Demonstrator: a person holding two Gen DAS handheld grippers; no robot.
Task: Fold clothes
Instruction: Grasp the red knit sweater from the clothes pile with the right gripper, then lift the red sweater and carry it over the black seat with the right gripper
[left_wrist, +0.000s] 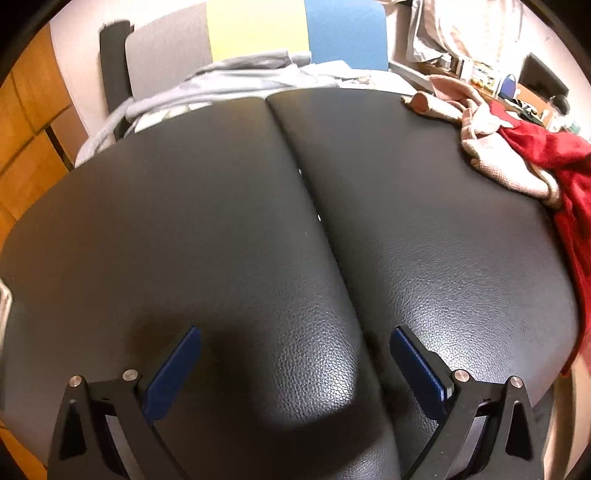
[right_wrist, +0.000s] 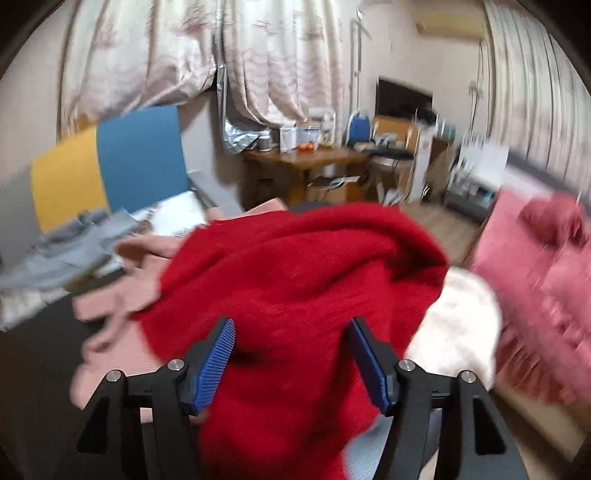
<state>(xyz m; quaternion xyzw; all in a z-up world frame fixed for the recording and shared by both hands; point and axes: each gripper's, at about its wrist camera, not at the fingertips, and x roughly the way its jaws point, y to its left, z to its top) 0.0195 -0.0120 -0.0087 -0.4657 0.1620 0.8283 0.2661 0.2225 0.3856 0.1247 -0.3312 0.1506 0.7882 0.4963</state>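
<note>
Red sweater (right_wrist: 295, 280) is lying bunched in a heap at the right edge of the black padded bench (left_wrist: 221, 221), no clear long axis or pointing direction readable from the crumple; in the left wrist view its red edge (left_wrist: 561, 177) is draping along the bench's right side. Pink garment (left_wrist: 491, 125) is lying just beside it, touching, toward the far right corner. Grey clothes (left_wrist: 229, 81) are piling up past the bench's far edge. Right gripper (right_wrist: 291, 332) is hovering right over the red heap, blue fingers (right_wrist: 214, 362) standing apart, nothing clamped. Left gripper (left_wrist: 295, 343) is hanging above bare bench, fingers (left_wrist: 173, 373) wide apart, holding nothing. No containers are showing. The right view is motion-blurred
</note>
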